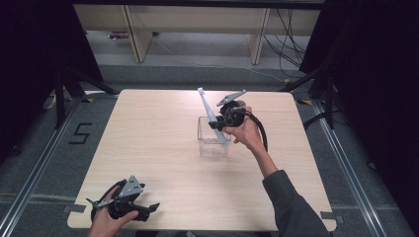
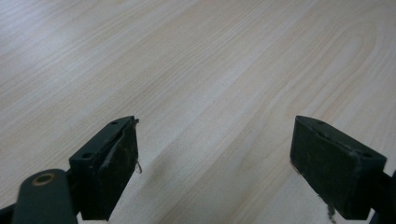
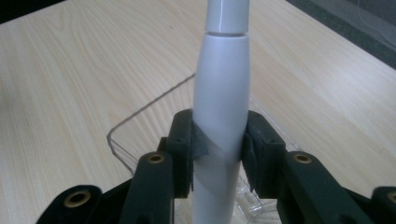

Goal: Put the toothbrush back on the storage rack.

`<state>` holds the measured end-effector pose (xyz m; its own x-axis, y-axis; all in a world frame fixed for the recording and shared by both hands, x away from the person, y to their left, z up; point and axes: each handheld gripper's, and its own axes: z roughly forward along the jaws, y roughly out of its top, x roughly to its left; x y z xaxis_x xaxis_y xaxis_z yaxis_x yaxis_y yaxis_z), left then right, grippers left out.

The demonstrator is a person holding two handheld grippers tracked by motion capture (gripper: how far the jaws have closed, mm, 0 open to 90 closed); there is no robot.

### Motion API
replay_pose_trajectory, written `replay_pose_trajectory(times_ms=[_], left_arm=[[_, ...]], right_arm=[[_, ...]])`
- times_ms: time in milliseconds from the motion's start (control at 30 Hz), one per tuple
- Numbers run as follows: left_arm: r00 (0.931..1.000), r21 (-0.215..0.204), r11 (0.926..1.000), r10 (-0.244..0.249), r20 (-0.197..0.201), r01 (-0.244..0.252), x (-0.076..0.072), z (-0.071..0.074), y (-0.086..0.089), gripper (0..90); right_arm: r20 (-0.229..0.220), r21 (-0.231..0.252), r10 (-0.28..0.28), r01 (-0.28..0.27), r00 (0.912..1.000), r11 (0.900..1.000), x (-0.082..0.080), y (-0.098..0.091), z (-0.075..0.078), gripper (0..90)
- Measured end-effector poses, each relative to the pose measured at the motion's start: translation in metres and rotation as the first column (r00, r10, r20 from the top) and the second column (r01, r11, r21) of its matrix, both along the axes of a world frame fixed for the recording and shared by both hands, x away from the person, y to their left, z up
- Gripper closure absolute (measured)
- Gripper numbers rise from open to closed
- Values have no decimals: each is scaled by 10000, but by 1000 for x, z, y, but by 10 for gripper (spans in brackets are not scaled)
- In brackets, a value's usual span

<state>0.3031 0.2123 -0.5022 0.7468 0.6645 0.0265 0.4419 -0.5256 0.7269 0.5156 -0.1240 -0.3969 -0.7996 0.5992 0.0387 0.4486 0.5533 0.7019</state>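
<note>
A long white toothbrush-like stick point(image 1: 208, 110) leans in a clear plastic box point(image 1: 214, 147) near the table's middle. My right gripper point(image 1: 221, 121) is shut on the stick's handle just above the box's rim. The right gripper view has the white handle point(image 3: 220, 100) clamped between both black pads, with the clear box's edge point(image 3: 140, 109) below it. Near the front left corner of the table, my left gripper point(image 1: 148, 210) rests low and open. In the left gripper view its pads point(image 2: 119, 163) stand far apart over bare wood with nothing between them.
The light wooden table point(image 1: 148, 138) is ringed by grey floor with metal rails point(image 1: 346, 163). Black curtains hang at both sides, and wooden furniture legs point(image 1: 136, 34) stand behind the table. A floor mark "5" point(image 1: 80, 133) lies at the left.
</note>
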Motion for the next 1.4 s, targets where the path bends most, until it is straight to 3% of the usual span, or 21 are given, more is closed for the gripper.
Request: replay_pose_trajectory(times_ms=[33,67,100,133,200,233,267,300,433,467,500,533,700,833,867,967,1000,1067,1233,1367,1400], left_arm=[[9999,35,10000,27,-120,-27,-1,0,0,149],[9988,-71,9993,360,-330,-363,-3,0,-1,149],[9988,-71,9993,360,-330,-363,-3,0,-1,149],[9993,2,9998,216,-294,-216,-3,0,0,149],[9993,6,9998,223,-300,-222,-2,0,0,149],[9993,6,9998,223,-300,-222,-2,0,0,149],[9993,0,9998,221,-307,-221,-2,0,-1,149],[9993,-5,9997,229,-303,-230,-3,0,-1,149],[9991,5,9997,259,-328,-259,-3,0,0,149],[9994,-6,9998,212,-290,-213,-3,0,-1,149],[9994,-6,9998,212,-290,-213,-3,0,-1,149],[9992,-15,9997,262,-307,-263,-3,0,0,150],[9994,-18,9998,217,-286,-217,-3,1,0,149],[9993,-10,9997,225,-297,-226,-3,0,-1,149],[9993,-17,9997,232,-296,-232,-3,0,-1,150],[9993,10,9998,209,-311,-209,-3,0,-1,149],[9993,-12,9997,223,-293,-224,-3,0,0,149],[9993,-20,9997,237,-306,-238,-3,0,0,149],[9993,1,9998,201,-310,-201,-3,0,-1,149],[9993,-6,9998,193,-313,-194,-3,0,0,149],[9993,-23,9998,194,-325,-195,-3,0,-1,149]], right_arm=[[270,63,101,-103,9996,9999,2,0,-5,670],[45,-76,70,-69,10000,9999,2,0,-4,670],[140,-83,41,-40,9999,10000,3,1,-7,670],[-385,-187,-181,174,9991,9997,1,2,-6,670],[-115,-330,148,-151,9998,9993,4,4,-9,670],[-647,-420,-296,270,9975,9988,0,7,-8,670],[-225,-507,48,-59,9997,9987,3,7,-11,670],[-225,-507,48,-59,9997,9987,3,7,-11,670],[-295,-659,191,-210,9994,9976,4,10,-16,670],[-564,-934,-380,326,9977,9951,2,11,-18,669],[-564,-934,-380,326,9977,9951,2,11,-18,669],[-477,-958,250,-295,9985,9950,5,10,-20,669],[-676,-1048,18,-89,9977,9944,5,12,-24,669],[-640,-1198,205,-281,9977,9924,7,13,-24,668],[-850,-1199,63,-165,9964,9927,8,15,-24,667],[-924,-1343,107,-231,9957,9907,9,18,-23,666],[-1162,-1484,-192,17,9930,9889,9,21,-23,666],[-887,-1411,36,-162,9961,9899,12,22,-25,666],[-902,-1446,101,-231,9959,9892,15,25,-27,663],[-1113,-1469,-16,-149,9938,9890,15,29,-29,650],[-1221,-1413,-119,-55,9924,9899,15,28,-29,592]])
